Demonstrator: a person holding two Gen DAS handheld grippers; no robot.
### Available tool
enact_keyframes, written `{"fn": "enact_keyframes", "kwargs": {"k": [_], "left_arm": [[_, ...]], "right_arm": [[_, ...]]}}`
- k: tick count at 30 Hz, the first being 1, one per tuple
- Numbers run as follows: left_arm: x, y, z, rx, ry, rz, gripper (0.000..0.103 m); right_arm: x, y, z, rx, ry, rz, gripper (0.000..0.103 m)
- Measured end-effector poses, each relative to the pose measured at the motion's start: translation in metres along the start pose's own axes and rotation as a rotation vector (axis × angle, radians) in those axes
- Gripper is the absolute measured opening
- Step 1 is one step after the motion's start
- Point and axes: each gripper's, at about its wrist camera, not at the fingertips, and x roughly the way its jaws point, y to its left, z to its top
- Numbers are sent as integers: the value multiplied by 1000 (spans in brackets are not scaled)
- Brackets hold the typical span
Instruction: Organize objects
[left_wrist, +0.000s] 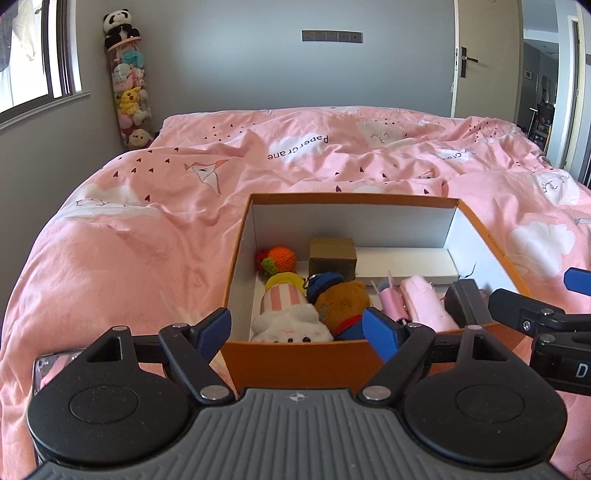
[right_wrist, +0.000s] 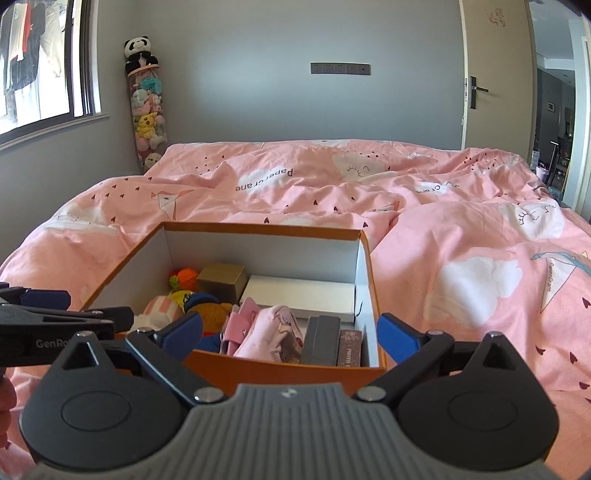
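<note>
A home bedroom; pink-quilted bed (left_wrist: 295, 155), plush toys (left_wrist: 129, 85).

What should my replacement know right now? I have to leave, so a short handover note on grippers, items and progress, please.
Left gripper: open, empty, over the near edge of the orange box.
Right gripper: open, empty, at the same near edge.
The box sits on the pink bedspread. Inside: plush toys left, pink cloth middle, white flat box at the back, dark cases right.
Done: items are in the box.
Left: no loose items visible on the bed; no lid seen.
</note>
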Motion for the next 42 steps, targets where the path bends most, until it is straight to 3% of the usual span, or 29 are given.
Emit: {"fn": "enact_keyframes", "kwargs": {"k": [10,16,42], "left_arm": [[2,-1,-16,19,-60,4,95],[5,-3,-21,26,-44,-2,95],[6,-2,-21,25,-20,7,95]], "right_arm": [[14,0,-16,-3,31,-12,101],[22,0,-23,-5,65,-33,101],[16,-4,-23,15,54,-45,102]]}}
